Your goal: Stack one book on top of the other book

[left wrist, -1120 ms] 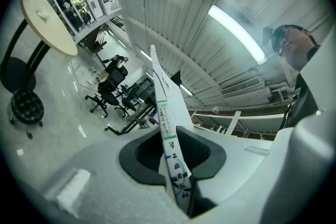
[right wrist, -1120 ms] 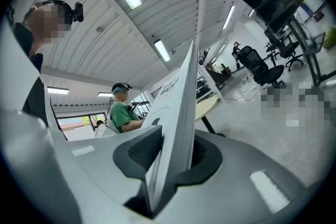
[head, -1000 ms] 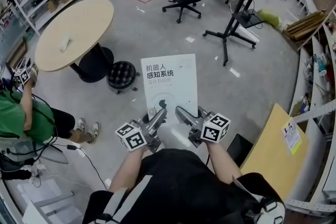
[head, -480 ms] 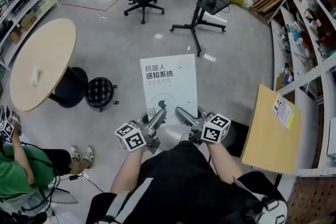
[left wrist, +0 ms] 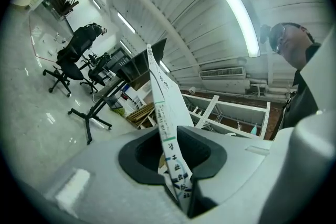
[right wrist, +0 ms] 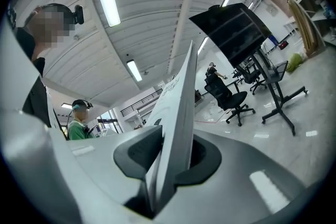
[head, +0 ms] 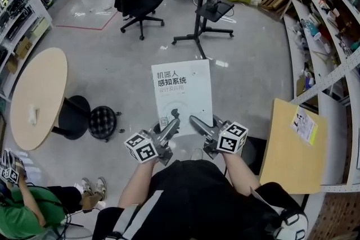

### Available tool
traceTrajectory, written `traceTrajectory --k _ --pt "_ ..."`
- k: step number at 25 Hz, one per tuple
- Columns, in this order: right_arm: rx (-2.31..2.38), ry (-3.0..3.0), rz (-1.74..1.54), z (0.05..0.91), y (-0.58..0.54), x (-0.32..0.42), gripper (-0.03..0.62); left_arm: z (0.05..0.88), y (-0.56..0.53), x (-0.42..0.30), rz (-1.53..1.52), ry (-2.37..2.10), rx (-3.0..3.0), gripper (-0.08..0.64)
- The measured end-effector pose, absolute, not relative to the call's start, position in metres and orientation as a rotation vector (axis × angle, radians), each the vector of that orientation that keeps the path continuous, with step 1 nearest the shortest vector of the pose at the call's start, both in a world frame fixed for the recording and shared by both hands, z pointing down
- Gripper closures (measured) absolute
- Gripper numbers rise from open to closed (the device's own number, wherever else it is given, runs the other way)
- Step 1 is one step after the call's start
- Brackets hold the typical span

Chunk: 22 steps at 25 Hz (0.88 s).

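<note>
Just short of the black monitor stand, the white book is held flat, its near edge clamped by the left gripper and right gripper, side by side.

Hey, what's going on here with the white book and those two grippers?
A person holds one white book out flat above the floor, gripped at its near edge. The left gripper and the right gripper are each clamped on it. No second book is in sight, so nothing is stacked yet.
</note>
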State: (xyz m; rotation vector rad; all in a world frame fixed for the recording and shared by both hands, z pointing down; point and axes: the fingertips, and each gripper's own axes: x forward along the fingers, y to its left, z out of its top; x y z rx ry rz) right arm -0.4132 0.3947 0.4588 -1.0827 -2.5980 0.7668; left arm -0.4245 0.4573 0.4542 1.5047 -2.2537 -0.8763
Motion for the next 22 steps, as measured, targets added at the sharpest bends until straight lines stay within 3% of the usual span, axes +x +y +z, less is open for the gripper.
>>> traceTrajectory --k 11,22 --pt "-0.832 -2.777 0.786 0.45 0.255 -0.449 0.506 0.445 0.315 -0.472 -0.871 -2.045 1.705 0.493" --pt "-0.374 -2.943 0.861 0.459 0.147 -0.394 0.506 0.455 0.195 -0.438 -0.773 -1.672 1.912 0.499"
